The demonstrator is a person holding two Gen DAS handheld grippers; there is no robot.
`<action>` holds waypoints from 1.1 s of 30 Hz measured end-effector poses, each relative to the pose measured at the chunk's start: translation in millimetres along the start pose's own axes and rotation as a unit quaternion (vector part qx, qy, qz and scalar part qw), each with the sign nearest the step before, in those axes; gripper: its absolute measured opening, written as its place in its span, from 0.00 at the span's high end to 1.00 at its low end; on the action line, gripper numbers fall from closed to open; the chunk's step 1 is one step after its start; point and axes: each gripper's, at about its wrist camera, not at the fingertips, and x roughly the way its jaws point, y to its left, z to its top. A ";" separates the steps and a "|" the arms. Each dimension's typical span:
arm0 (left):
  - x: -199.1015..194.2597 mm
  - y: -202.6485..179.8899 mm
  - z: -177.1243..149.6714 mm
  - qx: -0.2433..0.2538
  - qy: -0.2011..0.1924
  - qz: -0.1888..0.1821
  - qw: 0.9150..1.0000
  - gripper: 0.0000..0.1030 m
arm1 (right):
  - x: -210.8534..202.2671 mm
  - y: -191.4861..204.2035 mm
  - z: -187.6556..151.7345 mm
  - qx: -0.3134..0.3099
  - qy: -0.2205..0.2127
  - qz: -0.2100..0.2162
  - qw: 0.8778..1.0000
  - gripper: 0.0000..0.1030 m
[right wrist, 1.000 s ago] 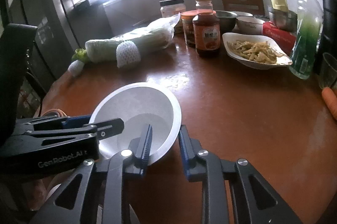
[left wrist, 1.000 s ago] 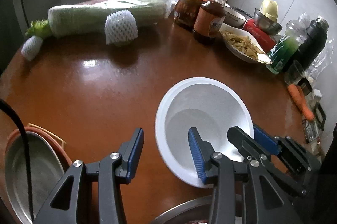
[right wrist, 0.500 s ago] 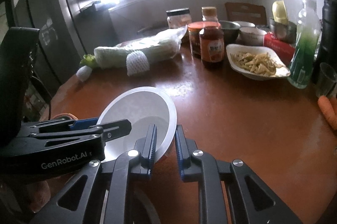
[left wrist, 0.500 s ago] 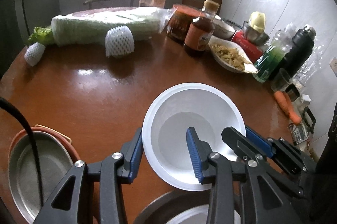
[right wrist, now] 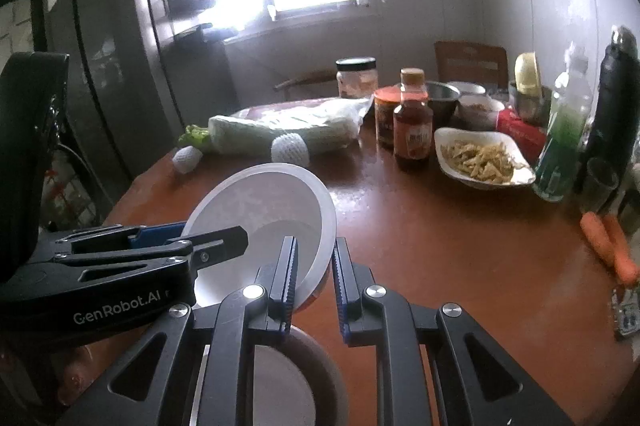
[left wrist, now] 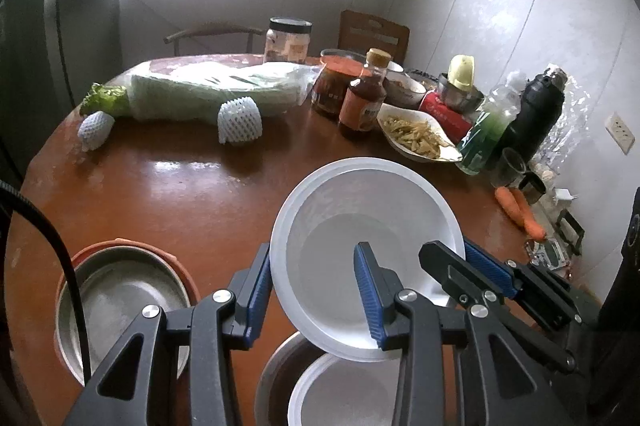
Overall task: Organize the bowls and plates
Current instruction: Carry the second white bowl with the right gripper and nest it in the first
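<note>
A white plastic bowl (left wrist: 360, 226) hangs tilted in the air above the brown table; it also shows in the right wrist view (right wrist: 264, 214). My right gripper (right wrist: 314, 282) is shut on its near right rim. My left gripper (left wrist: 314, 294) is open, one finger outside the bowl's left wall and one inside, not clamping. Below the lifted bowl sits another white bowl (left wrist: 348, 394) inside a dark round plate (left wrist: 272, 378). A steel bowl (left wrist: 120, 306) rests in an orange dish (left wrist: 132, 246) at the near left.
Far across the table (left wrist: 180, 193) lie a wrapped cabbage (left wrist: 208, 89), foam-netted fruit (left wrist: 240, 121), sauce bottle (left wrist: 362, 97), jars, a dish of food (left wrist: 416, 137), a green bottle (left wrist: 484, 129), a black flask (left wrist: 536, 113) and carrots (left wrist: 520, 214) at right.
The white bowl has been lifted off the table and drawn back toward me, now tilted above the near bowl and plate. Both grippers rose with it.
</note>
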 end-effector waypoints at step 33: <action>-36.7 -12.9 -74.9 0.033 0.044 0.016 0.998 0.61 | -56.8 25.0 -63.0 -0.008 0.031 0.013 0.999 0.82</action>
